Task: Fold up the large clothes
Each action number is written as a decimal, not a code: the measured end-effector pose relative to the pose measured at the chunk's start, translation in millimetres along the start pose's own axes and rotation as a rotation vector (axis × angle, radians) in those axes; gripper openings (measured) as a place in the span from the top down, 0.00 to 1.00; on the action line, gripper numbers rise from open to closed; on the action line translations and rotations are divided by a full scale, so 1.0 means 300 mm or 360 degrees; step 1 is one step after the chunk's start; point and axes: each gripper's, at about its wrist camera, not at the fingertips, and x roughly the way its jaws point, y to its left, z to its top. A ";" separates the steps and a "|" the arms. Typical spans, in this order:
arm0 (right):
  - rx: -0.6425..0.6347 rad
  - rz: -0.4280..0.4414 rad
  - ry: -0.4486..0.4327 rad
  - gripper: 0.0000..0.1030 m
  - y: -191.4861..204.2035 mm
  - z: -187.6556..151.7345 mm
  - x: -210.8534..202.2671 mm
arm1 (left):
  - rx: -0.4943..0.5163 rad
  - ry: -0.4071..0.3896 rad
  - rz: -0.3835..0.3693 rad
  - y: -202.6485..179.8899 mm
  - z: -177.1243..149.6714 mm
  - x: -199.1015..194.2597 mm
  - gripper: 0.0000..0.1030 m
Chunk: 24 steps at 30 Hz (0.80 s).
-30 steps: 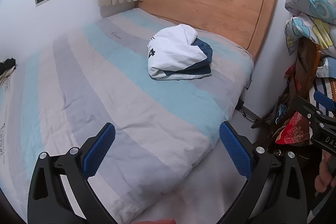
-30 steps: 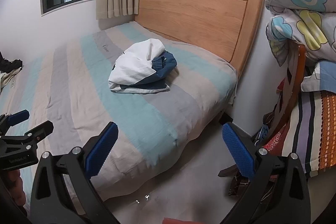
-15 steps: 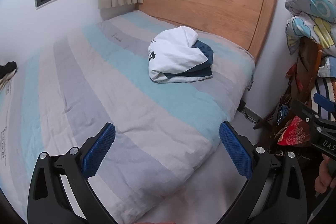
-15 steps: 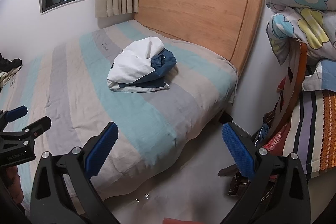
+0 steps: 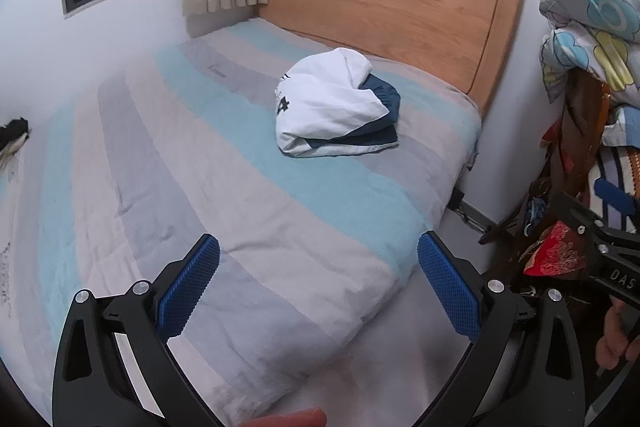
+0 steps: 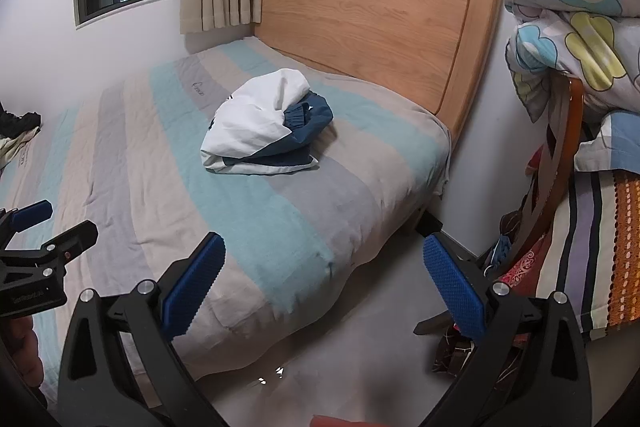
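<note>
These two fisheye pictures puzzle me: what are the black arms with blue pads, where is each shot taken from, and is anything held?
No robot: a person holds a two-finger claw in each hand, with a camera on each looking along its fingers. One picture is from the left claw, the other from the right claw. Both claws are open and hold nothing. Ahead is a bed with a striped cover; on it, near the headboard, lies a white and navy garment, bundled. Each claw also shows at the edge of the other's picture.
</note>
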 end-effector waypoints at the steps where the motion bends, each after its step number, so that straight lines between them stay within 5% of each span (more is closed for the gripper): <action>1: 0.0001 0.0004 0.0001 0.07 0.000 0.000 0.000 | -0.0006 0.0002 0.0001 0.000 0.000 0.001 0.06; 24: -0.0021 0.0020 0.0032 0.07 0.011 0.006 0.034 | 0.0085 -0.0079 -0.0015 -0.050 -0.015 -0.015 0.06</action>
